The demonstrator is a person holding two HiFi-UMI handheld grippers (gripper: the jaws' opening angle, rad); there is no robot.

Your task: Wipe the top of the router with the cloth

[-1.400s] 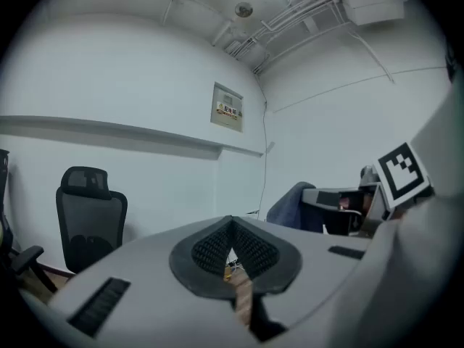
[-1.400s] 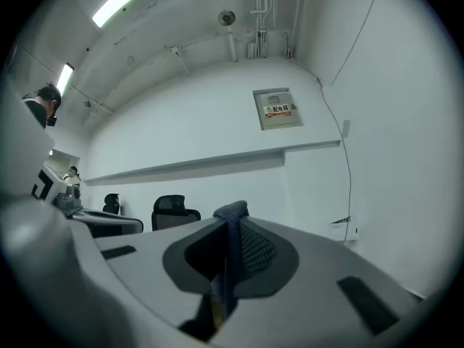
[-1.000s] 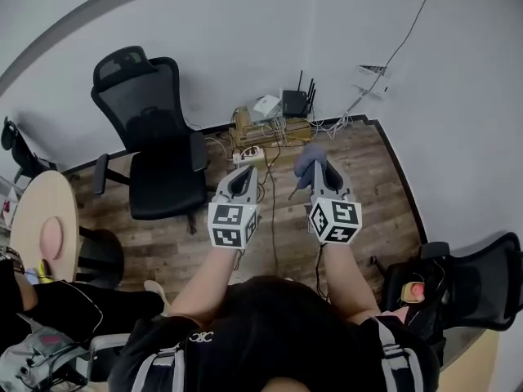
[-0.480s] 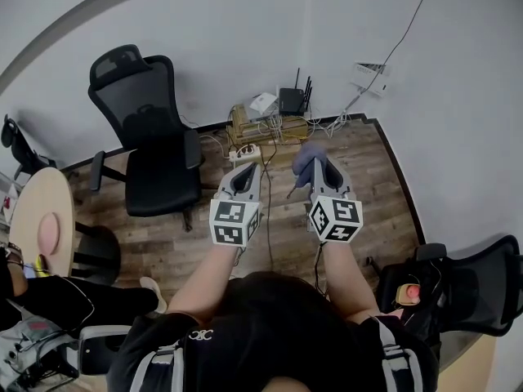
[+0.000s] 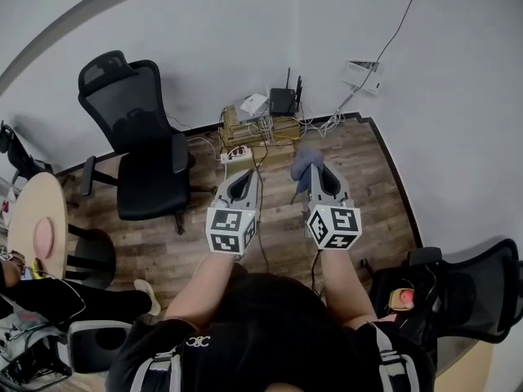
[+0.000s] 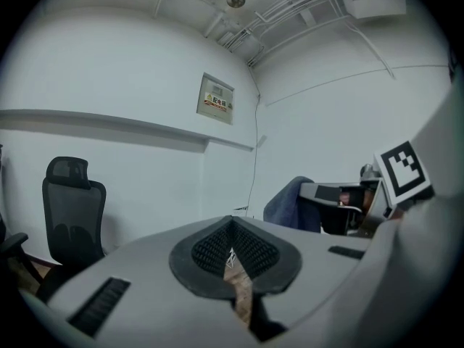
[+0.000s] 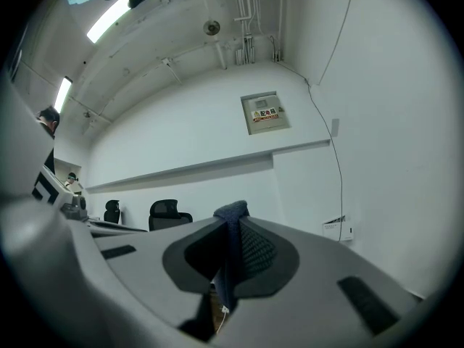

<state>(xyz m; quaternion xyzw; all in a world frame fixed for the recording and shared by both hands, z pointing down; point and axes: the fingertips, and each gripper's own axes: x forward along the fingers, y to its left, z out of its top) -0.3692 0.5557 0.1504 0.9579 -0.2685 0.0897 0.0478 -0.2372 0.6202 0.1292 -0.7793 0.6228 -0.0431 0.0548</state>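
Above a wood-plank floor (image 5: pixel 359 170), I held both grippers out side by side toward the corner of a white-walled room. My right gripper (image 5: pixel 315 167) had its fingers (image 7: pixel 255 249) clenched on the blue-grey cloth (image 5: pixel 306 160). Its own view showed the fabric pinched flat between them, a fold poking up past the tips and a strip hanging below, the lower end lost behind the gripper body. My left gripper (image 5: pixel 244 175) carried nothing, its fingers pressed together with only a thin sliver of floor showing through the slit beneath them.

The black router (image 5: pixel 283 101) stood by the wall on a low wooden stand (image 5: pixel 253 127), antennas up, amid a tangle of white cables (image 5: pixel 331 122). It was well apart from the cloth and too small in the head view for its top to be made out. A white power strip (image 5: pixel 234 152) lay on the floor just before the stand. A black office chair (image 5: pixel 140 153) stood at left, and a second chair (image 5: pixel 478 288) was cut off at the lower right edge. My head and shoulders blocked the bottom of the head view.
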